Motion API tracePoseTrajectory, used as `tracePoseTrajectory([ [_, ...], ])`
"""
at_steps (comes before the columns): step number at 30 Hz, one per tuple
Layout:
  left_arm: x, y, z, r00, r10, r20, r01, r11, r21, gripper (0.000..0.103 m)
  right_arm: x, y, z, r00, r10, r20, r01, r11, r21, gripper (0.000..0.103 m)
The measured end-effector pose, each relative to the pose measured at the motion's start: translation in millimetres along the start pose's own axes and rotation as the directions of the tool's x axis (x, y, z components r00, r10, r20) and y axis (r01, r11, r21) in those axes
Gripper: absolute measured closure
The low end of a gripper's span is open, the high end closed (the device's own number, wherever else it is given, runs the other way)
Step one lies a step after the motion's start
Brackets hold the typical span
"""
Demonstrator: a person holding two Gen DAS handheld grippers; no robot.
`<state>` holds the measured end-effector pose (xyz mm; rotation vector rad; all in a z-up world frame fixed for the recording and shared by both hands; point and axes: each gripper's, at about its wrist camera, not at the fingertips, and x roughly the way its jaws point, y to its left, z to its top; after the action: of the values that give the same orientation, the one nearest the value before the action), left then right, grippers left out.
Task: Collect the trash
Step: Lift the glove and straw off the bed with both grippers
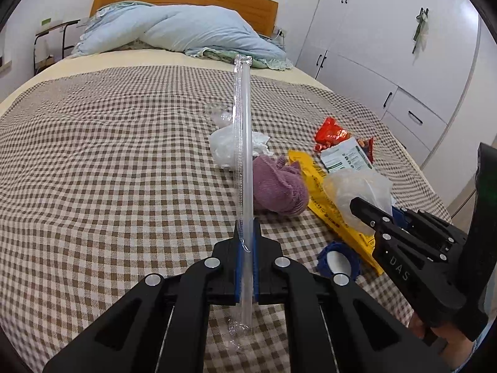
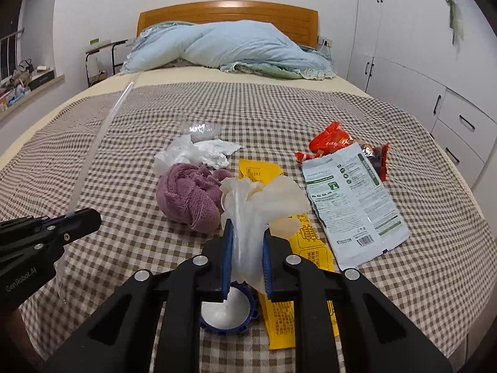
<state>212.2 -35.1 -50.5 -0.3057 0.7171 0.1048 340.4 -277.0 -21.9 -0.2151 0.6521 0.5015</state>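
My left gripper (image 1: pixel 245 233) is shut on a long clear wrapped straw (image 1: pixel 243 143) that stands upright above the checked bedspread; it also shows in the right wrist view (image 2: pixel 90 152). My right gripper (image 2: pixel 247 242) is shut on a crumpled translucent plastic glove (image 2: pixel 264 199), held above the bed; it shows in the left wrist view (image 1: pixel 357 189) too. Trash lies on the bed: a yellow packet (image 2: pixel 279 279), a white-green packet (image 2: pixel 351 199), a red wrapper (image 2: pixel 332 140), white crumpled plastic and tissue (image 2: pixel 192 152) and a blue lid (image 2: pixel 226 310).
A purple knitted cloth (image 2: pixel 186 195) lies among the trash. A light blue duvet (image 2: pixel 230 46) is heaped at the wooden headboard (image 2: pixel 226 15). White wardrobes and drawers (image 2: pixel 435 77) stand along the right side. A small side table (image 2: pixel 102 52) stands far left.
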Motion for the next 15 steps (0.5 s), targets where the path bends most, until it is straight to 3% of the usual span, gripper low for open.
tracePoseTrajectory([
  [15,-37.6,-23.0,-4.3,0.998,-0.013,0.057,0.011,0.999,0.047,0.101,-55.4,-1.3,-3.3,0.993,0.049,0.111,-0.050,0.999,0.003,0.087],
])
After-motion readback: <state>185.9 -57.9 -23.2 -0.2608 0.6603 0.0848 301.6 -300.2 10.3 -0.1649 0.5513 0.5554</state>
